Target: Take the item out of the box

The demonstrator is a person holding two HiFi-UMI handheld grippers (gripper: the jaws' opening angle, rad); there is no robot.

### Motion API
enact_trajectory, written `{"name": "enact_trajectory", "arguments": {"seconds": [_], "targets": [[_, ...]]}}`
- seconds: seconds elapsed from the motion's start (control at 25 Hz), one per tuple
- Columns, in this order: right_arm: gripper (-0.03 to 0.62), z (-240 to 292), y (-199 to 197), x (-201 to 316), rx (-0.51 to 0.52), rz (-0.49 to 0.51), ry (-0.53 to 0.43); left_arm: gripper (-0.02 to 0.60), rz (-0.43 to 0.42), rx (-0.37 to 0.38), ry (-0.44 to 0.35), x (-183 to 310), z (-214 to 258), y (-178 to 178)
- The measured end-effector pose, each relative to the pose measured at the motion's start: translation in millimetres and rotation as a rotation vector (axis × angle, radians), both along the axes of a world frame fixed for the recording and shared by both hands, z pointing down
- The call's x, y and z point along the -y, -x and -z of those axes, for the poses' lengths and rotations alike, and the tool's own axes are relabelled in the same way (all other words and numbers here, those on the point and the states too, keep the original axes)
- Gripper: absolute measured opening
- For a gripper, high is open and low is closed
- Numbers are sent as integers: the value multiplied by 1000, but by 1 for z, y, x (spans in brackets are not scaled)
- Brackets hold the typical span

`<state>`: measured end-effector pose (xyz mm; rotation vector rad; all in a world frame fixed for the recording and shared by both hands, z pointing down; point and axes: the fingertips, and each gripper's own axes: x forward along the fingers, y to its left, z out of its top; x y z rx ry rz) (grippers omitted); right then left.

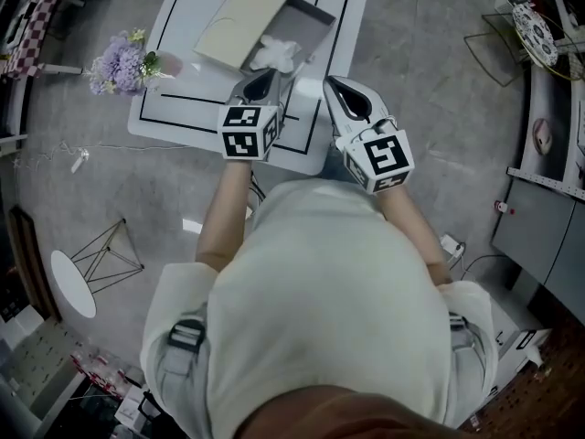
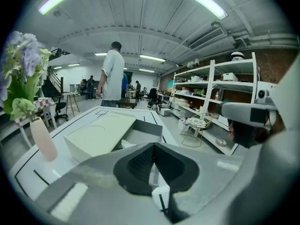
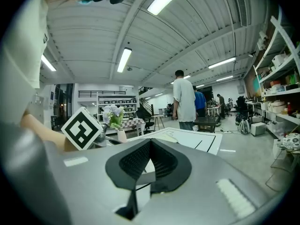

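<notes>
– Item (image 1: pixel 274 55) in the box (image 1: pixel 309 18): where exactly?
– Crumpled and white, it lies at the box's near end, uncovered. The box sits open on the white counter (image 1: pixel 174 53), and a cream lid (image 1: pixel 239 21) lies across the box's left side. A vase of flowers (image 1: pixel 123 62) stands left of the box.
– And the tools?
– Left tool (image 1: pixel 263 76) and right tool (image 1: pixel 334 85) hover near the box's near end, clear of it. Each has its jaws pressed together with nothing between them.
– Which step is this?
– Judged as the approach, since nothing is grasped yet. The next move likely calls for parting one tool's jaws, lowering them over the box's near wall and pinching the soft item. The other tool could perhaps steady the box.
</notes>
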<state>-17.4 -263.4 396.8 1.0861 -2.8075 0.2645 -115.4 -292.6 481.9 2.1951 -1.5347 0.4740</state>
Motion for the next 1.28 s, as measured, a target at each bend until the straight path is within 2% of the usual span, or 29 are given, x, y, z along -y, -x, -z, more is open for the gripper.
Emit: {"name": "enact_trajectory", "arguments": {"seconds": [0.32, 0.52, 0.56, 0.72, 0.88, 0.96, 1.12, 1.28], "targets": [[-2, -8, -3, 23, 10, 77, 17, -2, 9, 90, 94, 25, -26, 1], [-2, -17, -3, 30, 13, 120, 36, -1, 0, 140, 183, 36, -43, 3], [-2, -18, -2, 32, 14, 128, 39, 33, -11, 153, 206, 37, -46, 3], [-2, -22, 1, 39, 17, 155, 55, 68, -57, 222, 306, 40, -58, 4], [-2, -23, 1, 47, 25, 173, 63, 104, -86, 258, 391, 43, -71, 5], [-2, -25, -1, 52, 29, 173, 69, 109, -84, 279, 420, 46, -74, 8], [-2, -28, -3, 57, 33, 183, 78, 110, -67, 371, 420, 61, -68, 19], [-3, -32, -4, 60, 36, 195, 89, 110, -85, 393, 494, 63, -82, 17]]}}
